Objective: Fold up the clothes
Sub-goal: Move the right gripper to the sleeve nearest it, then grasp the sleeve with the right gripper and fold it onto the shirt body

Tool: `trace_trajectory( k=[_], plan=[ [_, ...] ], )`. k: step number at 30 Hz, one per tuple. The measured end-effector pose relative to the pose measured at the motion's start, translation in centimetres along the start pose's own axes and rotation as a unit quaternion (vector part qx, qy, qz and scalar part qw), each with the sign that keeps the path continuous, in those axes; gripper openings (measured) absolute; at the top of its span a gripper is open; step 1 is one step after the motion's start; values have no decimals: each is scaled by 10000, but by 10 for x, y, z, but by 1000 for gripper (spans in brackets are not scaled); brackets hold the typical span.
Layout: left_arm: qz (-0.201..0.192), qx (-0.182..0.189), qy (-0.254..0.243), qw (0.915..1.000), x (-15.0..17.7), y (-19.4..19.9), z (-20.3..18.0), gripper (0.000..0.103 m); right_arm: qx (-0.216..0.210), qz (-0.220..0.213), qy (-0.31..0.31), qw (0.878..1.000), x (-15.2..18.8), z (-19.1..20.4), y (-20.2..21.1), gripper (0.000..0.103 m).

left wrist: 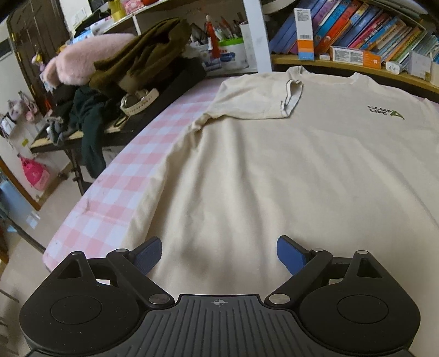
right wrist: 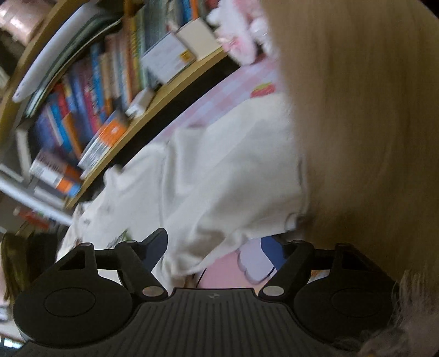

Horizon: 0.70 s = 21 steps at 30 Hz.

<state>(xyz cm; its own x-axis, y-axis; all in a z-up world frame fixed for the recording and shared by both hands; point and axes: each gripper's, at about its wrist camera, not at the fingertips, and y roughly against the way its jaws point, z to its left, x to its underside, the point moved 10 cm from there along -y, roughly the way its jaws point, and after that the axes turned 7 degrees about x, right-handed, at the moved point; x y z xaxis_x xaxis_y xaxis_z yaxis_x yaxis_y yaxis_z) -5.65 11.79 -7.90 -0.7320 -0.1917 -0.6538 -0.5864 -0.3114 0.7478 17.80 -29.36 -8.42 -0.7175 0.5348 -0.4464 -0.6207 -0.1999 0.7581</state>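
Both hand-held grippers gape: left over cream T-shirt, right gripping nothing.

"CAMP LIFE" on cream T-shirt

Pink-and-white checked cover: spread over the bed. Bookshelf: along the bed's far edge, packed with leaning books and small boxes. Side table: off the bed's left edge, piled with dark clothes and a pink plush.
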Motion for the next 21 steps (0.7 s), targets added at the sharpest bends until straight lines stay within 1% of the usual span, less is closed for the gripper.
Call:
trace_trajectory(
  k=[1, 2, 3, 4, 6, 7, 8, 9, 11, 14, 15, 18, 21],
  plan=[
    [5, 13, 25, 10000, 1, 0, 2, 93, 96, -53, 0, 9999, -2, -1, -1, 70],
    [0, 29, 46, 10000, 2, 0, 5, 93, 192, -106, 1, 9998, -4, -3, -2, 66],
    [-5, 44, 68, 10000, 3, 0, 7, 93, 288, -160, 1, 9995, -6, -4, -2, 59],
    [-10, 60, 89, 9999, 5, 0, 10, 93, 384, -213, 1, 9990, -9, -5, -3, 55],
    [-27, 102, 130, 9999, 7, 1, 15, 93, 561, -263, 38, 9981, -10, -8, -5, 37],
    [-38, 114, 149, 9998, 8, 1, 18, 93, 649, -287, 56, 9975, -11, -9, -6, 31],
    [-46, 126, 166, 9998, 9, 1, 22, 93, 738, -312, 75, 9968, -11, -10, -7, 21],
    [-47, 132, 182, 9997, 10, 1, 26, 93, 801, -336, 133, 9961, -12, -10, -7, 14],
    [-47, 145, 215, 9997, 12, 2, 35, 93, 914, -420, 279, 9945, -15, -8, -7, 8],
    [56, 176, 367, 9992, 17, 0, 57, 94, 1010, -663, 617, 9908, -25, 4, -2, 7],
    [99, 92, 463, 9988, 19, 0, 70, 94, 1017, -741, 699, 9896, -27, 10, 0, 7],
    [186, -470, 701, 9963, 28, 3, 115, 94, 988, -917, 877, 9870, -32, 28, 4, 7],
    [170, -801, 993, 9917, 33, 9, 149, 95, 975, -1019, 971, 9852, -33, 40, 7, 7]
  ],
)
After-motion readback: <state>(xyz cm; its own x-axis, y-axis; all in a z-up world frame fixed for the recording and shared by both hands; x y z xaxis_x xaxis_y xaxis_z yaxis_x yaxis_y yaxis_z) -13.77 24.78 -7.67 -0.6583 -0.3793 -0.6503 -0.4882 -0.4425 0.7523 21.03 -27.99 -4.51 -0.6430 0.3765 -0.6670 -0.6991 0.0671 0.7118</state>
